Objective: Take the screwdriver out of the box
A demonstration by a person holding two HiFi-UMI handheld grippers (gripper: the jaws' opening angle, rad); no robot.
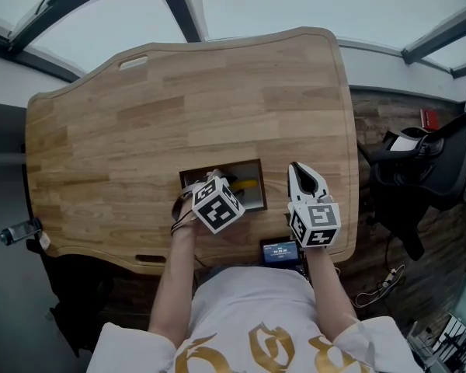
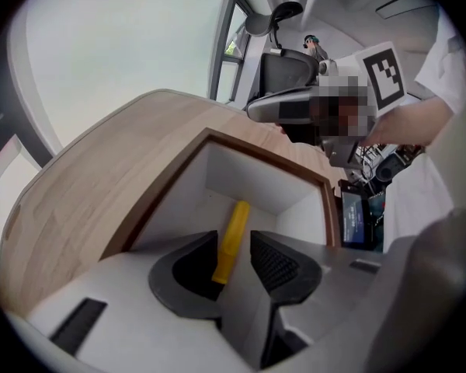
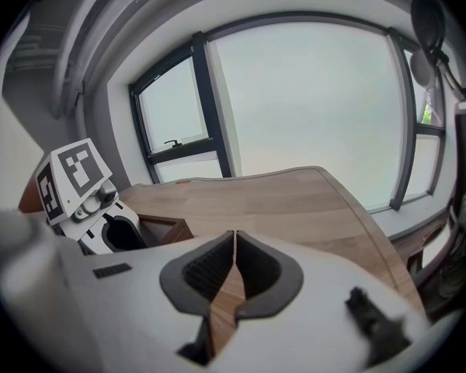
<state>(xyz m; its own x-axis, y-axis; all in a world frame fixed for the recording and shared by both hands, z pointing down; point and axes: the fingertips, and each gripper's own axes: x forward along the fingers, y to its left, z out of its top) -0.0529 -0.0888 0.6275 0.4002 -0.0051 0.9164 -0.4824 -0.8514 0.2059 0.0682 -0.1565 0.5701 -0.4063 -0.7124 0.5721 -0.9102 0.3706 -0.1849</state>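
Observation:
A rectangular box is sunk into the wooden table; its inner walls are white. In it lies the screwdriver, of which the yellow handle shows, also seen as a yellow patch in the head view. My left gripper points steeply down into the box and is open, its jaws standing either side of the handle with a gap on the right side. The left gripper's marker cube covers the box's left part. My right gripper is shut and empty, hovering over the table just right of the box.
A small device with a lit screen lies at the table's near edge, between my arms. A black chair stands beyond the table's right edge. A handle slot is cut near the table's far left.

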